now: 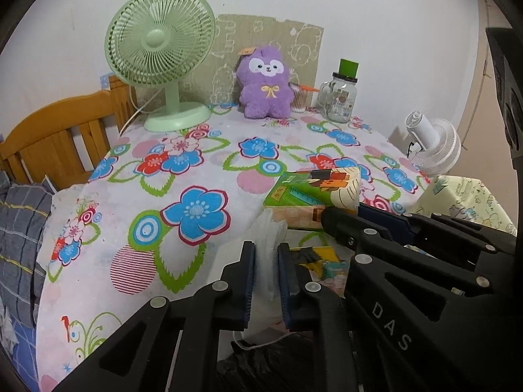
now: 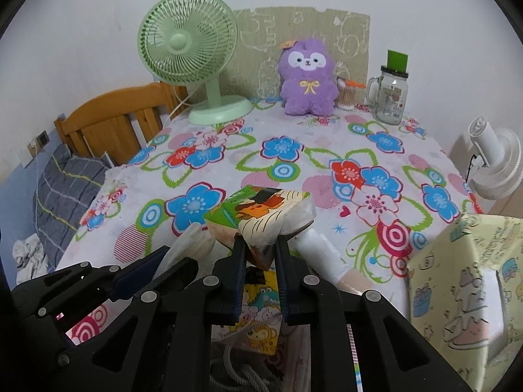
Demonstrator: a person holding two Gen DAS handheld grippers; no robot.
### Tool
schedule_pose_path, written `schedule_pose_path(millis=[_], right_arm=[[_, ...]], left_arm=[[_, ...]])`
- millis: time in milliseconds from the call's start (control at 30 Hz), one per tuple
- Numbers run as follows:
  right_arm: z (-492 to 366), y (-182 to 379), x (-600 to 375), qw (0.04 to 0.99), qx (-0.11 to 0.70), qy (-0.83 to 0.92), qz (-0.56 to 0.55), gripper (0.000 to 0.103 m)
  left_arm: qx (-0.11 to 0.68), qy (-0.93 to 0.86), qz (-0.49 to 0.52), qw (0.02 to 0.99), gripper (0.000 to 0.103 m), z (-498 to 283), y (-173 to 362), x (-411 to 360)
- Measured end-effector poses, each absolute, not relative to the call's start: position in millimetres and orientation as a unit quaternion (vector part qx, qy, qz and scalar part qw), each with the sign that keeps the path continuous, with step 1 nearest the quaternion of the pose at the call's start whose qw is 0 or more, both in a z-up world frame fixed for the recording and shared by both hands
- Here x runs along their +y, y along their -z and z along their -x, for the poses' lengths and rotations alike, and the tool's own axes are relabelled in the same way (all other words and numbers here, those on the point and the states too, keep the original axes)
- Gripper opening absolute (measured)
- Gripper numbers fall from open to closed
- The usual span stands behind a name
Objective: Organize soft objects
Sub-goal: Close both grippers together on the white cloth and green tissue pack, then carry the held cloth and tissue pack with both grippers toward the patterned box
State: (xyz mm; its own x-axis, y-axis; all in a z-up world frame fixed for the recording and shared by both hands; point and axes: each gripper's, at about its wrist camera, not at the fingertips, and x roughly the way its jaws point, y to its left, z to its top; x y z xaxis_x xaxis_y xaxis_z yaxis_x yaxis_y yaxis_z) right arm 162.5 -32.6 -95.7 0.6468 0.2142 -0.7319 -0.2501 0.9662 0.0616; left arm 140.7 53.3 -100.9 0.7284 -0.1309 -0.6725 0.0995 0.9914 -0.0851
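Green and cartoon-printed, the soft tissue pack [image 2: 261, 209] sat lifted just over the near edge of the table [image 2: 327, 150], pinched at its near end between the fingers of the right gripper [image 2: 260, 248], whose jaws were clamped on the wrapper. From the left wrist view the same pack [image 1: 313, 192] showed at the right, with the right gripper's black arm [image 1: 353, 225] reaching in against it. The left gripper [image 1: 265, 254] was closed on a thin white plastic bag [image 1: 269, 228], the film running up between its blue pads [image 1: 250, 261] at the table's near edge. Below the jaws, past the near edge, lay another cartoon-printed pack [image 2: 261, 307] with a yellow panel, beside white cord [image 2: 242, 372].

A floral cloth [image 1: 196, 209] covered the table. At the far edge stood a green desk fan [image 1: 160, 52] toward the far left corner, a purple plush toy [image 1: 264, 81] near the middle against a cardboard sheet [image 1: 304, 39], a small container of cotton swabs [image 1: 299, 99] just beside the plush, and a glass mug jar [image 1: 340, 98] with a green piece on its lid. Off the right edge were a white fan [image 1: 431, 143] and a pale yellow printed box [image 2: 467, 281]. Off the left edge stood a wooden bed frame [image 1: 65, 127] and grey checked bedding [image 1: 19, 228]
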Motion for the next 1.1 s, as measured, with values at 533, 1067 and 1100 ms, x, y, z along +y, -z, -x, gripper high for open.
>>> schedule_pose_path(millis=[533,1067,1100], right_arm=[[-125,53,-52,0.923,0.364,-0.122,0.014,0.02],[-96,12,-73,0.935,0.334,-0.117,0.011,0.02],[-94,11,-74,0.936,0.333,-0.117,0.011,0.02]], left_arm=[[0.324,0.064,0.009,0.944,0.009,-107,64,33],[0.292,0.067,-0.004,0.954,0.009,-77,28,8],[0.291,0.067,-0.005,0.955,0.009,-75,27,6]])
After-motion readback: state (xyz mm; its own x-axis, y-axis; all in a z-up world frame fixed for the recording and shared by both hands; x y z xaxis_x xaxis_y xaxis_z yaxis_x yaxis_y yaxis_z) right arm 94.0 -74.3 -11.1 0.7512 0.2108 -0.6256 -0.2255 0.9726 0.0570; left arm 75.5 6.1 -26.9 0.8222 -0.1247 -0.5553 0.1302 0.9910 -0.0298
